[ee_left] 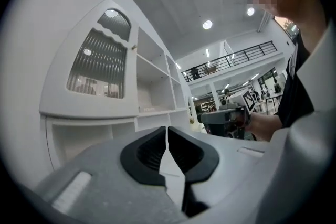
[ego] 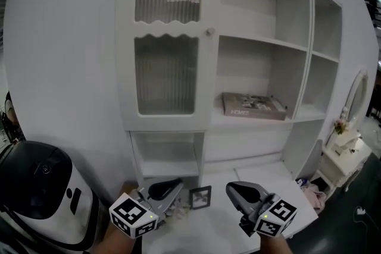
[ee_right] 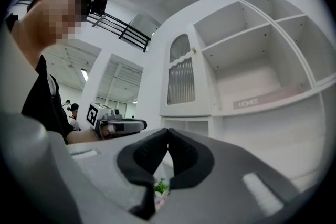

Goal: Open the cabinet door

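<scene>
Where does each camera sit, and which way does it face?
Head view: worn by the person, looking down at the white cabinet's ribbed-glass door; left hand-held gripper and right hand-held gripper show.
Left gripper view: on that gripper, facing the cabinet past shut jaws; the right one shows.
Right gripper view: likewise; the left one shows.
Shared: all see the door.

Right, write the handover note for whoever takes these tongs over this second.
Left tongs: shut, empty, held low, touching nothing.
Right tongs: shut, empty, beside the left pair at about the same height.
Cabinet door: ribbed glass, closed. Its knob sits on the right edge, well above both pairs of tongs.
Done: nothing on the door yet.
Left: raise one pair to the knob, open it, close on the knob and pull the door outward. It probably swings from hinges on its left side.
</scene>
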A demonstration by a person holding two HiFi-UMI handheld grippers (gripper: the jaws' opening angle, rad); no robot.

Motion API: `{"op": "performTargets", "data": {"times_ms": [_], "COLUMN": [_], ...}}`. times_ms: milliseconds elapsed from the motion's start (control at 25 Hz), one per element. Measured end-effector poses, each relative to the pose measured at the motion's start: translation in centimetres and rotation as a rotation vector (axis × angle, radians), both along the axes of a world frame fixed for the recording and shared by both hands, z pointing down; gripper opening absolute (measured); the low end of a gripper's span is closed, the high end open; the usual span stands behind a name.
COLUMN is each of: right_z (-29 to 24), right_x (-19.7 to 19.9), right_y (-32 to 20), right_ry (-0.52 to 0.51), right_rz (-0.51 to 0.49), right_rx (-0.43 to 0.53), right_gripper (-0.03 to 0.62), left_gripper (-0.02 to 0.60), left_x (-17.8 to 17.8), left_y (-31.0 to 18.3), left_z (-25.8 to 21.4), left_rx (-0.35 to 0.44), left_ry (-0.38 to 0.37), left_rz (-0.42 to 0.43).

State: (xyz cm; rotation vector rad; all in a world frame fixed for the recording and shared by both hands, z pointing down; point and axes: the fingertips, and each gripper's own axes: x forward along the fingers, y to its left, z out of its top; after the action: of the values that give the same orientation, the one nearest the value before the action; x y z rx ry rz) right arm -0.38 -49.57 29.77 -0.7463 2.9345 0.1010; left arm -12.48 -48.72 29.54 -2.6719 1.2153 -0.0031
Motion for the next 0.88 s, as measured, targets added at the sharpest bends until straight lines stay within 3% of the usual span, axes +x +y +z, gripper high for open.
{"op": "performTargets", "data": {"times_ms": [440, 600, 800, 880], "right_z": [-9.3, -11.0, -11.8, -12.0], "right_x": [1.7, 1.9, 2.0, 2.1], "right_y": [-4.5, -5.6, -6.5, -7.2], "right_ry": [0.063, 0.068, 0.091, 0.103], "right_rz": [-0.121, -0.154, -0.185, -0.186], "right_rx": [0.208, 0.251, 0.293, 0.301], "right_gripper": [0.003, 0.002, 0.002, 0.003], "left_gripper": [0.015, 0.115, 0.135, 0.155], "left_x": [2.4, 3.2, 4.5, 4.7], "left_y": [-5.5, -7.1, -10.1, -11.3], "left_z": [-13.2, -17.4, -21.8, -23.5], "left_rx": [0.307, 0.399, 0.528, 0.558], "left_ry": [-0.134, -0.194, -0.334, -0.357], "left_rz": [-0.163, -0.210, -0.299, -0.325]}}
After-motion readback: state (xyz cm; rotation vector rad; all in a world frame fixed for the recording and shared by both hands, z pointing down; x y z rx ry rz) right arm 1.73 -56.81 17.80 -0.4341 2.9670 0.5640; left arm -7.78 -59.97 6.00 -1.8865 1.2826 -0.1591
